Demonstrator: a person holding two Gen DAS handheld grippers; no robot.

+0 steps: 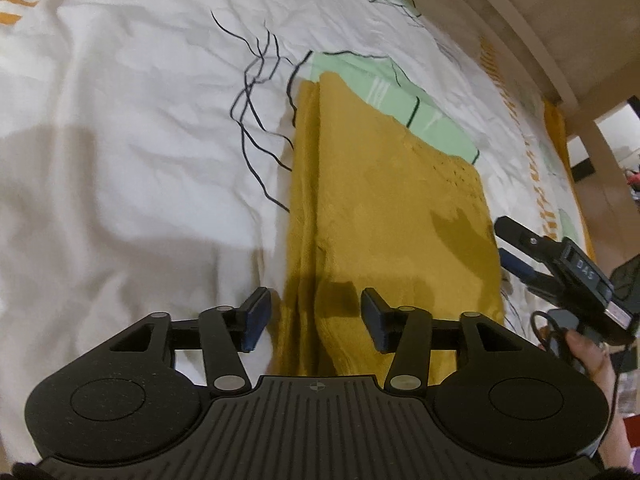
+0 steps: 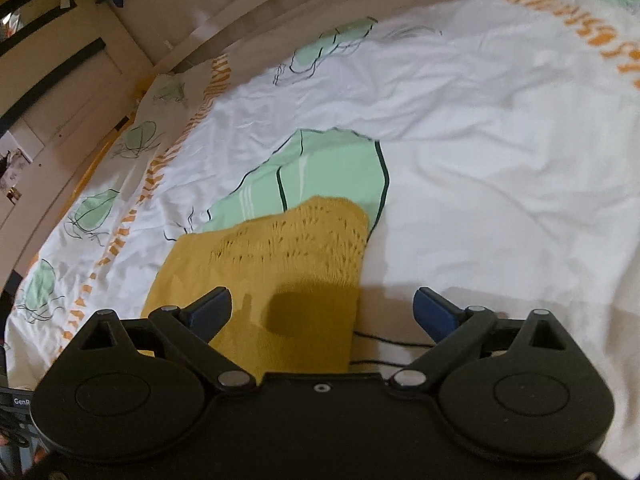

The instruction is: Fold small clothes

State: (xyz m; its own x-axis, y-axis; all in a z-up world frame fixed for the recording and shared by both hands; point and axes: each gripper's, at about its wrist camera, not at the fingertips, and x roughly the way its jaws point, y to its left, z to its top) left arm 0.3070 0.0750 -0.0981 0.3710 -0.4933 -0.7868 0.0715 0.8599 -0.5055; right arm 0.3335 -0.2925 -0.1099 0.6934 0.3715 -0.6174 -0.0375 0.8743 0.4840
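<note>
- A white sheet (image 2: 500, 128) with green and orange prints is covering the bed.
- A pale wooden frame (image 1: 532, 36) is running along its far edge.

Wide bare bedsheet (image 1: 120, 140) left of the folded mustard cloth (image 1: 380, 208), free to pass. Right side tighter: right gripper (image 1: 508, 244) hangs just beside cloth edge, w/ wooden bed frame (image 1: 520, 20) beyond along sheet's far edge.

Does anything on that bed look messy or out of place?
Nothing stands out. The mustard-yellow knitted garment lies folded flat on the white patterned bedsheet, edges fairly even. Both grippers are open and hold nothing.
</note>
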